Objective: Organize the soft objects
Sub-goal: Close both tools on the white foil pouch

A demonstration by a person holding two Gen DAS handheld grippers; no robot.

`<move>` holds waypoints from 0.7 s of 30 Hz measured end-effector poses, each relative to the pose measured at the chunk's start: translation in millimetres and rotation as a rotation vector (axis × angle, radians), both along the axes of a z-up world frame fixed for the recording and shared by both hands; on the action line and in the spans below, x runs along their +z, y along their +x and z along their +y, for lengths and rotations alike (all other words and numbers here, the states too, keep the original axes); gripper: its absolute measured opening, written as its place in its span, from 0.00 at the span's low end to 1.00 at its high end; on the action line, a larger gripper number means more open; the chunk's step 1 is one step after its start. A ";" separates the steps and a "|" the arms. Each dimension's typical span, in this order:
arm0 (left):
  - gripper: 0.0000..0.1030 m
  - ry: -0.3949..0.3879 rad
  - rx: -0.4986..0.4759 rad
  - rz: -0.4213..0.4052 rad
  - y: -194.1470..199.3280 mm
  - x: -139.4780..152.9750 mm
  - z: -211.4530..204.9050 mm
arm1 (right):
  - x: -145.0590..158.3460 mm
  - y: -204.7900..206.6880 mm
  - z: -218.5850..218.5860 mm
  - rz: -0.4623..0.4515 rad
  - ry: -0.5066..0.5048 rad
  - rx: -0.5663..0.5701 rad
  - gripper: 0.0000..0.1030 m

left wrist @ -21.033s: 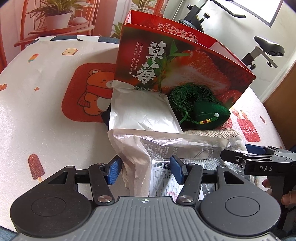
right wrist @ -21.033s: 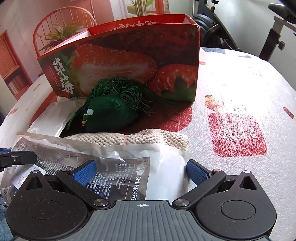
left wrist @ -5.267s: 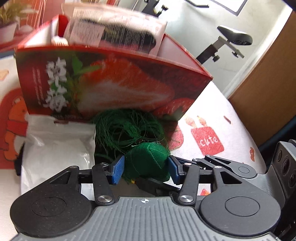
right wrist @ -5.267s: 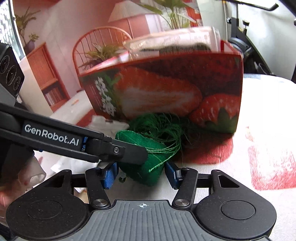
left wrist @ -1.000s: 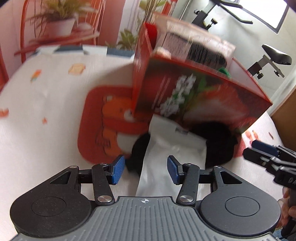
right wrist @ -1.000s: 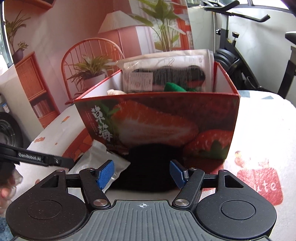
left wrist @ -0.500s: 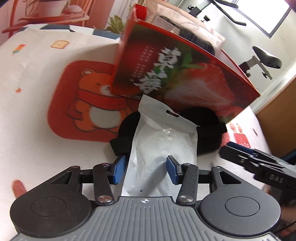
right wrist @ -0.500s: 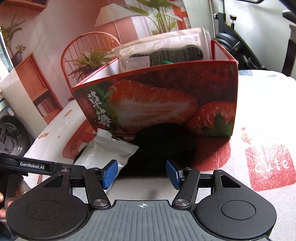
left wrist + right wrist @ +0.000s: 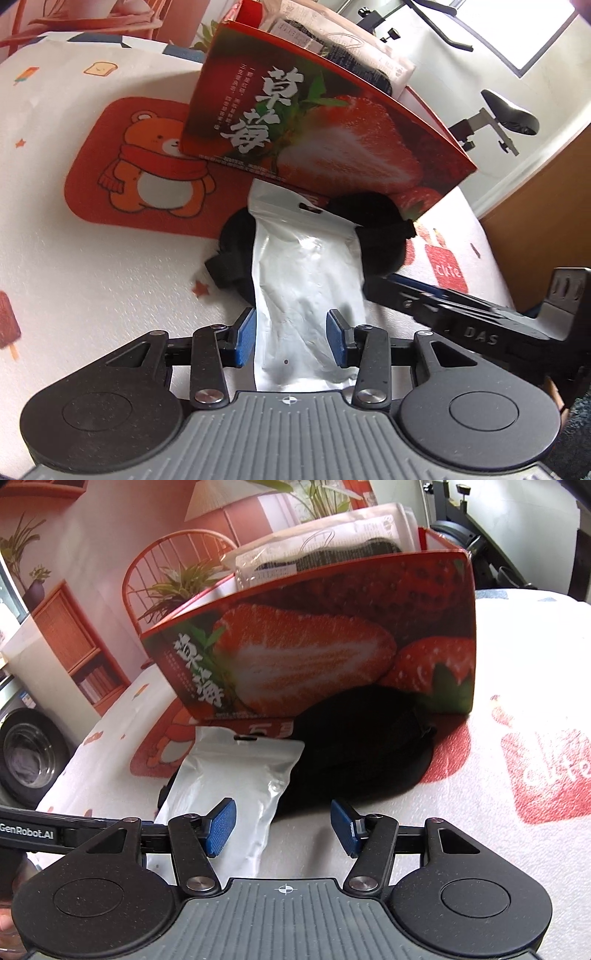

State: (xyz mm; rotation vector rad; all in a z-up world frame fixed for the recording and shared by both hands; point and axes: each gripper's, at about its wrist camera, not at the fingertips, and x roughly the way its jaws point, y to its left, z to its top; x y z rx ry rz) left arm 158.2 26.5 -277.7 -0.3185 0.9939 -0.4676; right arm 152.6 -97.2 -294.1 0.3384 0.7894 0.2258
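Both tongs have dropped toward the white pouch (image 9: 306, 291); left tongs (image 9: 291, 341) straddle it, narrowing, ungripped; right tongs (image 9: 282, 825) half-open, empty. I pinch mid-pouch squarely.

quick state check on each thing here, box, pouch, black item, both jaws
strawberry box: upright, top open, plastic packet sticking out
silver pouch: flat, overlapping the black item
black soft item: on table before box
left gripper: jaws open, straddling pouch, just been closing
right gripper: jaws open, just been closing
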 end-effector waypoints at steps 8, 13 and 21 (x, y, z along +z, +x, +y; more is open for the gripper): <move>0.40 -0.047 -0.042 0.018 0.8 -9.4 -9.1 | -4.6 -1.5 3.4 0.013 0.014 0.018 0.53; 0.40 -0.036 -0.077 0.016 2.1 -12.7 -20.4 | -5.0 -2.1 -2.2 0.014 0.027 -0.008 0.53; 0.40 -0.030 -0.059 -0.002 15.3 -13.1 -17.7 | -9.6 -1.7 -8.8 0.023 0.049 -0.023 0.43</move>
